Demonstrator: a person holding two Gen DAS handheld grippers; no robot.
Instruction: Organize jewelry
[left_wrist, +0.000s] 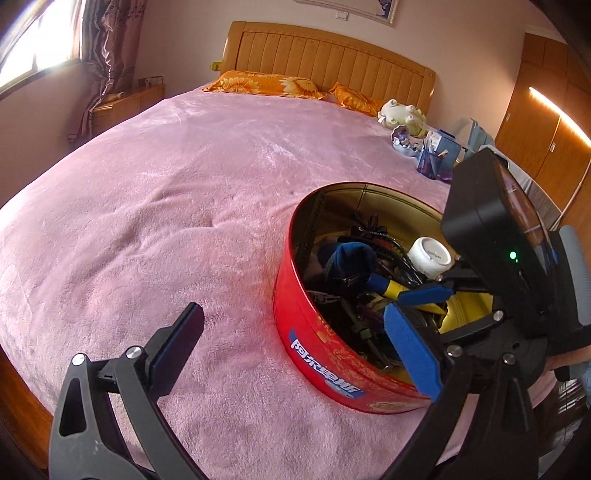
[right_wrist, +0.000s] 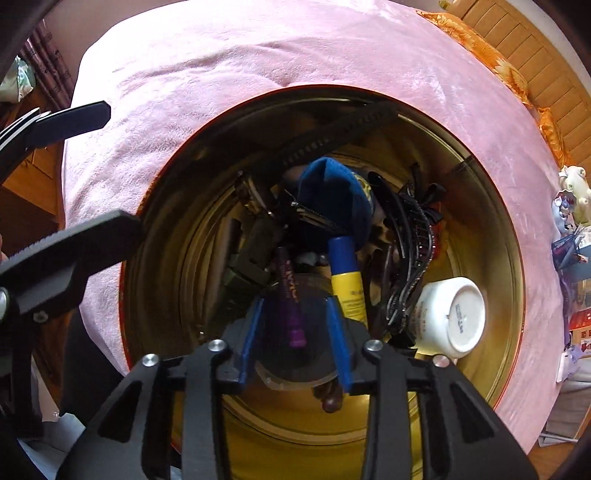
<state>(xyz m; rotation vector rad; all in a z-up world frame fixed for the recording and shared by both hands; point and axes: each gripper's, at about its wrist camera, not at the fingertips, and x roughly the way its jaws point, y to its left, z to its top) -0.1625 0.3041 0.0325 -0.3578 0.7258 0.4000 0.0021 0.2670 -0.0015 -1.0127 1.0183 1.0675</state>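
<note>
The left wrist view looks slantwise down across the bed (left_wrist: 166, 192) toward the headboard (left_wrist: 332, 59), with the tin (left_wrist: 325, 354) close at lower right. The right wrist view looks almost straight down into the same tin (right_wrist: 491, 229) from very near. Both share tin and bed.

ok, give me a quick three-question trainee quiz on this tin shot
1. True or false: the red tin sits on a bare wooden floor.
2. What lies between the pads of the right gripper? A) white jar B) purple tube C) black hair clip
3. Is the left gripper open or shut?

Key: 1 false, it sits on the pink blanket. 2 B, with the pads not pressing on it. 3 open, standing wide.
</note>
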